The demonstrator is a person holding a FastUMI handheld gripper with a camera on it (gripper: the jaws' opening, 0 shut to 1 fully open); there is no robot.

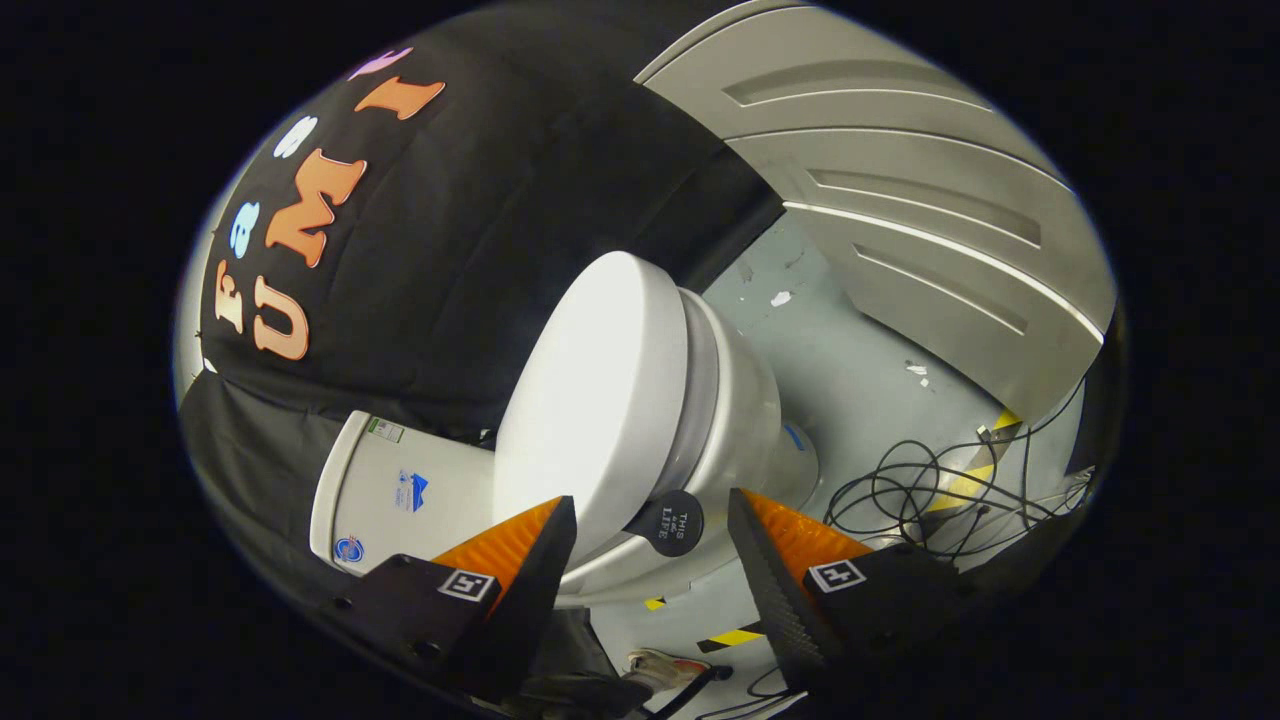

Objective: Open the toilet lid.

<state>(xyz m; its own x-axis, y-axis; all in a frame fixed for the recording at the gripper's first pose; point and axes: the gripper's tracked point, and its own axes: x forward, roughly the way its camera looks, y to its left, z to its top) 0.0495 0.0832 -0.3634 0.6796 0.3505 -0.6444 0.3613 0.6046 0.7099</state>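
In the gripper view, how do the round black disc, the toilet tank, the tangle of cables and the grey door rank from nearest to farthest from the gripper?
The gripper is open.
1. Round black disc: between the fingers, at the toilet lid's edge.
2. Toilet tank: just beyond one finger.
3. Cables: on the floor beyond the other finger.
4. Grey door: farthest, behind the toilet.

Tool (652, 535) fingers spread apart, gripping nothing. Toilet lid (590, 400) just ahead, between fingers, lifted off bowl (735, 420). Round black tab (672, 522) at lid edge, between fingertips. Cistern (400, 495) beside lid. Tangled cables (930, 490) on floor (850, 370). Grey door (900, 200) beyond.
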